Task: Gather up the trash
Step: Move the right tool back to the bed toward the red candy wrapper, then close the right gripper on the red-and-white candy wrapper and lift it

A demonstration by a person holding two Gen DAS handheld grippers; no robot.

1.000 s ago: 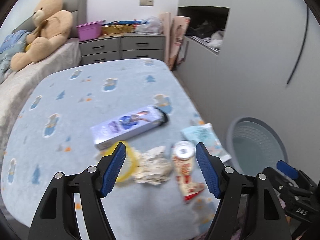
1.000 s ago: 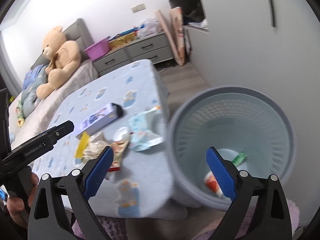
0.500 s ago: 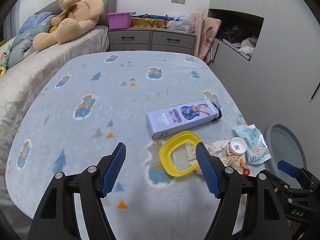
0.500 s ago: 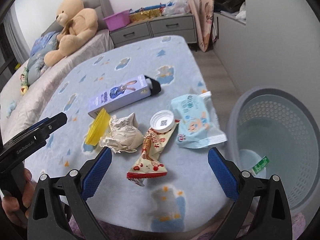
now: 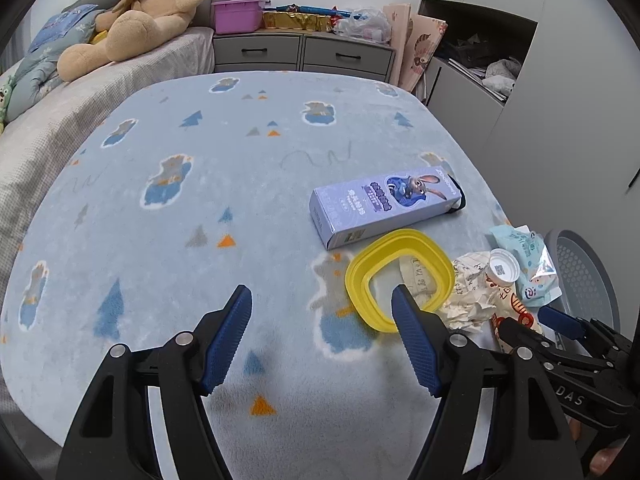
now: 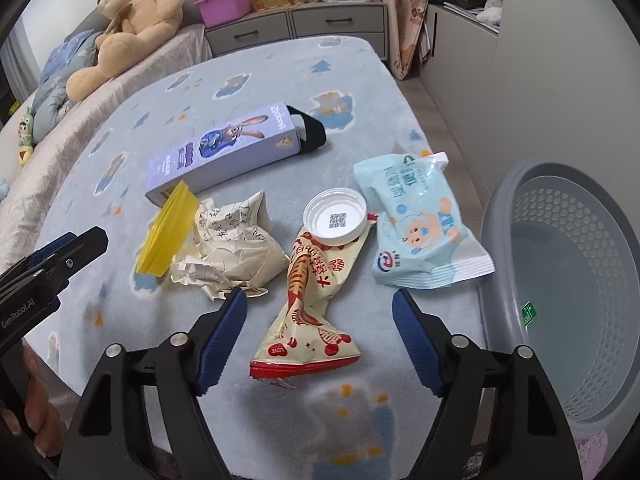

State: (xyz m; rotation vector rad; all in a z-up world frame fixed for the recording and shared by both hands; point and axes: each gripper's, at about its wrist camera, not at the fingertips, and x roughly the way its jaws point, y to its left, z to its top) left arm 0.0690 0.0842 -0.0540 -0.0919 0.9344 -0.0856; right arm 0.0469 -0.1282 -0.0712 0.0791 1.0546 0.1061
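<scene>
Trouble looms if the right gripper (image 6: 318,330), fingers closing around the snack wrapper (image 6: 310,308), tips the cap (image 6: 335,217) resting on it; left gripper (image 5: 322,334) gapes empty.

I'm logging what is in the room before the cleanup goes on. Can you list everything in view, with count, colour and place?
Toothpaste box: 1, lilac, lying on the blanket.
Yellow frame: 1, yellow, beside the box.
Crumpled paper: 1, cream, against the frame.
Snack wrapper: 1, cream and red, nearest the right gripper.
Bottle cap: 1, white, on the wrapper's top end.
Wipes pack: 1, pale blue, near the bed edge.
Basket: 1, grey, on the floor beside the bed.
Blanket: 1, light blue, covering the bed.
Teddy bear: 1, tan, at the headboard.
Dresser: 1, grey, by the wall.
Tub: 1, purple, on the dresser.
Left gripper: open, empty.
Right gripper: closing, over the wrapper.
</scene>
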